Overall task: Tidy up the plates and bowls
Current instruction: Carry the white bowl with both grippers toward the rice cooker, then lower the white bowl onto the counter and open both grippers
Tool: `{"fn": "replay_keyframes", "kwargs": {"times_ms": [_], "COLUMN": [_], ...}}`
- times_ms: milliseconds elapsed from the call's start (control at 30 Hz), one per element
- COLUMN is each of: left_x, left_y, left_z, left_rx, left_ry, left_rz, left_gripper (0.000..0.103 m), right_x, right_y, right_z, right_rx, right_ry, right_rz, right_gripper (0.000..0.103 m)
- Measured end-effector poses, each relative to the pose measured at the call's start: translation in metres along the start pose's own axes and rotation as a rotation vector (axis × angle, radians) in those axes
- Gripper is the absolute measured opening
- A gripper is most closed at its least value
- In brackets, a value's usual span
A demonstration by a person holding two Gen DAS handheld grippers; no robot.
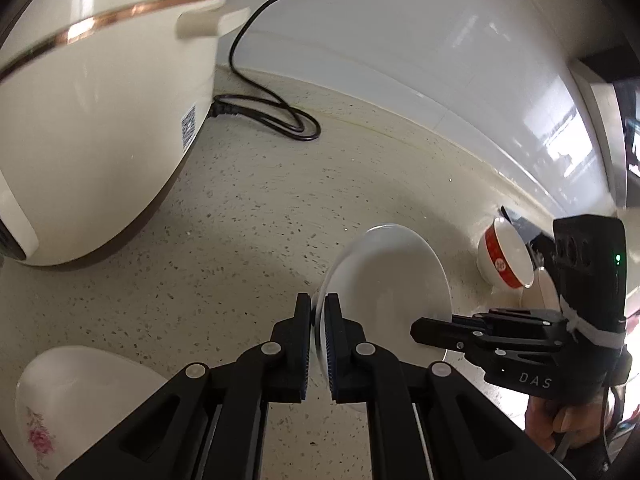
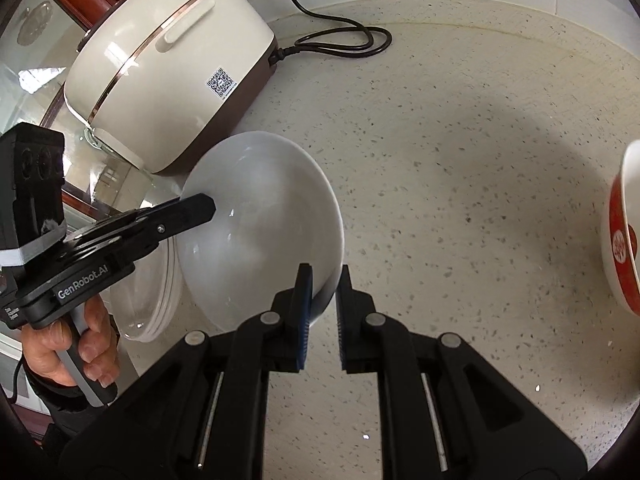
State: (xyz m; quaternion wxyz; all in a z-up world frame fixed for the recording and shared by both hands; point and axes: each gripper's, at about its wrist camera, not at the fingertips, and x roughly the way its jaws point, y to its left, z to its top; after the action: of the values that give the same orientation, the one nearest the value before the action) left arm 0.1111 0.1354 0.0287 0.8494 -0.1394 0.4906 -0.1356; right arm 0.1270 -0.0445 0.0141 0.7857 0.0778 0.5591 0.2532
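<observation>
Over the speckled surface, the white bowl hangs tilted: left gripper pinches its rim tight, right gripper straddles the opposite rim with its jaws slightly spread, next to the rice cooker.

My left wrist camera looks steeply down along its fingers, close over the speckled counter, facing the tiled back wall. My right wrist camera also tilts down, equally near, facing the same wall. Both share the white bowl, the rice cooker, its black cord, and the red-banded bowl; each also sees the other gripper side-on.
</observation>
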Motion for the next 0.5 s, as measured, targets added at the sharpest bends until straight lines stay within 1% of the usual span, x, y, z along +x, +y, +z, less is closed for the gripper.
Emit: {"fn": "replay_keyframes", "kwargs": {"times_ms": [133,267,300,500], "left_x": [0.004,0.006,0.007,0.010], "left_y": [0.010,0.013,0.014,0.020], "left_z": [0.003,0.004,0.004,0.005], "left_rx": [-0.045,-0.055,-0.062,-0.091], "left_ry": [0.008,0.001,0.001,0.000], "left_rz": [-0.026,-0.031,-0.032,-0.044], "left_gripper": [0.007,0.007,0.011,0.012], "right_x": [0.004,0.008,0.008,0.009], "right_y": [-0.004,-0.004,-0.005,-0.006], "right_z": [0.008,0.009,0.009,0.010], "right_rx": [0.033,0.036,0.039,0.050], "right_ry": [0.003,-0.006,-0.010,-0.036], "right_rz": [0.023,0.029,0.035,0.043], "right_gripper": [0.019,0.020,0.020,0.022]}}
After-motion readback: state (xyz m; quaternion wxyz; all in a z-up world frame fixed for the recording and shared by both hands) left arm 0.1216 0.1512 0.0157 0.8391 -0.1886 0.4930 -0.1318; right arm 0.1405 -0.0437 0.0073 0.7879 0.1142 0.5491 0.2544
